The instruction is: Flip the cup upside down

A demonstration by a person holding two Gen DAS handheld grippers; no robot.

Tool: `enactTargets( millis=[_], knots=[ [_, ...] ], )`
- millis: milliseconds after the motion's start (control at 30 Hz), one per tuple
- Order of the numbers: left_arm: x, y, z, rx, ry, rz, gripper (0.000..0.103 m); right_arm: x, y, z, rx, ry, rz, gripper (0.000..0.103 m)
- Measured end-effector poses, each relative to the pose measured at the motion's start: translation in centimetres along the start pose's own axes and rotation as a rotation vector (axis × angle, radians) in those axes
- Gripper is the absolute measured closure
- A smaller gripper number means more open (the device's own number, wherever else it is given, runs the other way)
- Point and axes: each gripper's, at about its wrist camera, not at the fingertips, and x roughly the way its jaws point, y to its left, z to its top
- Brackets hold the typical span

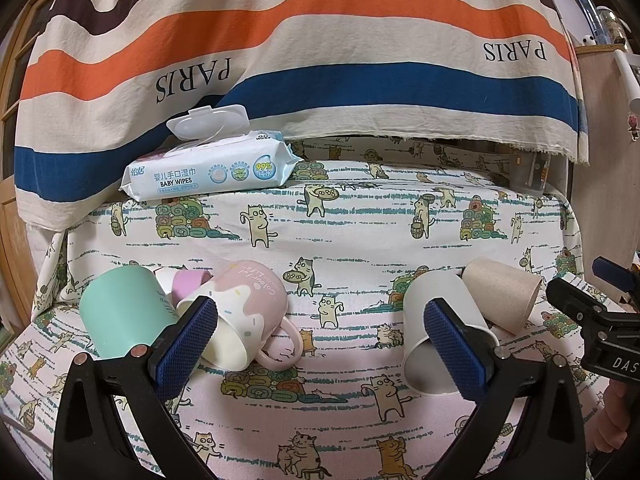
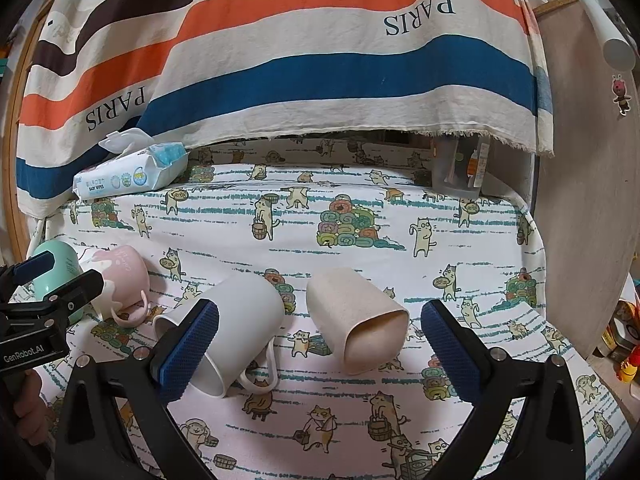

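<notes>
Several cups lie on their sides on the cat-print cloth. In the left wrist view: a mint cup [image 1: 120,316], a pink mug [image 1: 248,316] with its handle down, a white mug [image 1: 440,340] and a beige cup [image 1: 500,296]. My left gripper [image 1: 320,344] is open and empty, with the pink mug by its left finger and the white mug by its right. In the right wrist view my right gripper [image 2: 320,344] is open and empty around the white mug [image 2: 232,328] and the beige cup [image 2: 356,328]. The pink mug [image 2: 124,280] and mint cup [image 2: 60,276] lie far left.
A pack of baby wipes [image 1: 212,168] with its lid open lies at the back left. A striped cloth [image 1: 320,60] hangs behind. A clear plastic container [image 2: 460,168] stands at the back right. A wooden board [image 2: 588,200] stands on the right.
</notes>
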Motion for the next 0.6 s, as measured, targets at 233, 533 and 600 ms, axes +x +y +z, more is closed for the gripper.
enactTargets(
  millis=[233, 533, 600],
  knots=[
    [-0.01, 0.01, 0.0, 0.0, 0.0, -0.001, 0.0, -0.01, -0.01, -0.03, -0.001, 0.0, 0.001, 0.001],
    [0.0, 0.0, 0.01, -0.001, 0.0, 0.001, 0.0, 0.0, -0.05, 0.01, 0.0, -0.003, 0.0, 0.001],
    [-0.01, -0.03, 0.0, 0.0, 0.0, 0.0, 0.0, 0.02, -0.16, 0.08, 0.003, -0.005, 0.0, 0.001]
  ],
)
